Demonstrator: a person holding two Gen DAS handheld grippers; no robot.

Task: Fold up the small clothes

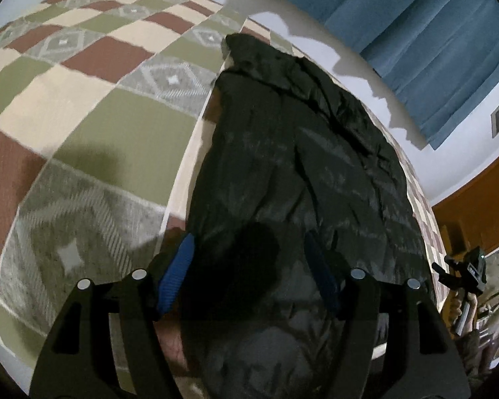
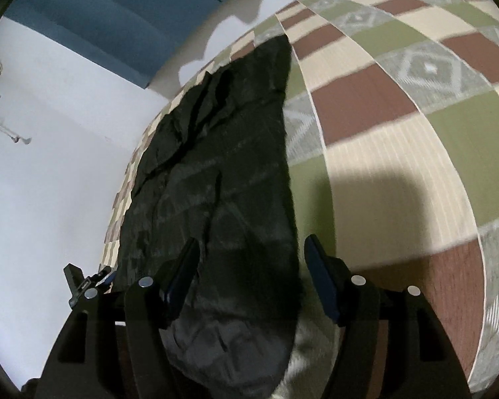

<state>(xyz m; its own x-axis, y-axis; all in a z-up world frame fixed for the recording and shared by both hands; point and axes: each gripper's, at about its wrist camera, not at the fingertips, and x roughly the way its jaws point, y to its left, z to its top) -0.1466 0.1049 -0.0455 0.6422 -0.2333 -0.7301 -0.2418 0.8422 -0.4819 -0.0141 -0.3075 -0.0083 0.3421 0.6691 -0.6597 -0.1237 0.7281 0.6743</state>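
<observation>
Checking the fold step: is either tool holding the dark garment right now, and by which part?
Nothing is held. The left tool and right tool both stand open above the garment, their pads not pressing it.

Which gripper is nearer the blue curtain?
Left, I'd judge. The left gripper hangs over the dark garment's curtain-side half; the right gripper hangs over its far edge from the curtain.

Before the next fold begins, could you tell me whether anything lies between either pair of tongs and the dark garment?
Nothing visible does. The dark garment lies flat on the checked cover, directly beneath the open left tongs and the open right tongs.
</observation>
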